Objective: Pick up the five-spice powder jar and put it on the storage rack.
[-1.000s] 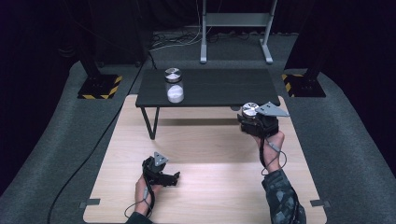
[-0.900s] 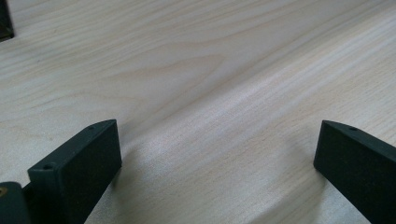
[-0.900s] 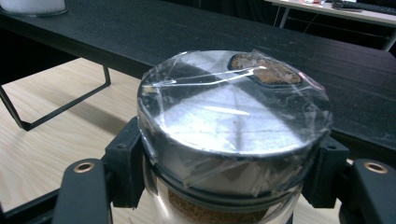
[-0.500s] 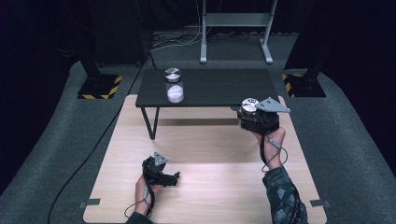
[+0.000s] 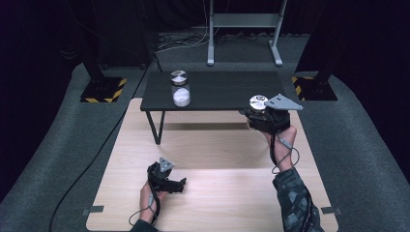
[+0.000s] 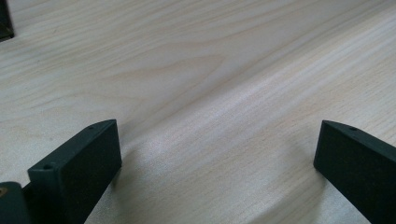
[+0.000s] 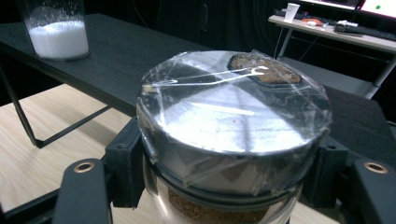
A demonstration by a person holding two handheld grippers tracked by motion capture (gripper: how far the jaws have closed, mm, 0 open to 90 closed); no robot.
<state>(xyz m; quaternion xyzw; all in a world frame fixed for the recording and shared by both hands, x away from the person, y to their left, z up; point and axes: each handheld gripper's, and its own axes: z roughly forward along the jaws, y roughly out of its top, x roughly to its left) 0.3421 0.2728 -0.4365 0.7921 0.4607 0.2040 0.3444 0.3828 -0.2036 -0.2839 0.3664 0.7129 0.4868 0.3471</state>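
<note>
My right gripper (image 5: 259, 116) is shut on a glass jar (image 5: 258, 103) with a silver lid, held in the air by the front right edge of the low black table (image 5: 227, 92). In the right gripper view the jar (image 7: 233, 112) stands upright between the black fingers (image 7: 123, 163), its lid covered with clear tape and brown matter showing in the glass below. A second jar (image 5: 180, 90), holding white powder, stands on the black table at its left; this jar (image 7: 58, 32) sits at the far left in the right gripper view. My left gripper (image 5: 180, 184) rests open on the wooden table (image 5: 212, 159), with nothing between its fingers (image 6: 74, 168).
The black table stands on thin legs at the far edge of the wooden table. Behind it is a grey metal stand (image 5: 241, 29). Black posts on yellow-striped bases (image 5: 104, 89) flank the scene on dark carpet. A cable (image 5: 96, 154) runs along the floor at the left.
My right gripper has lifted the silver-lidded jar a little higher, closer to the black table's front edge. The left gripper has not moved.
</note>
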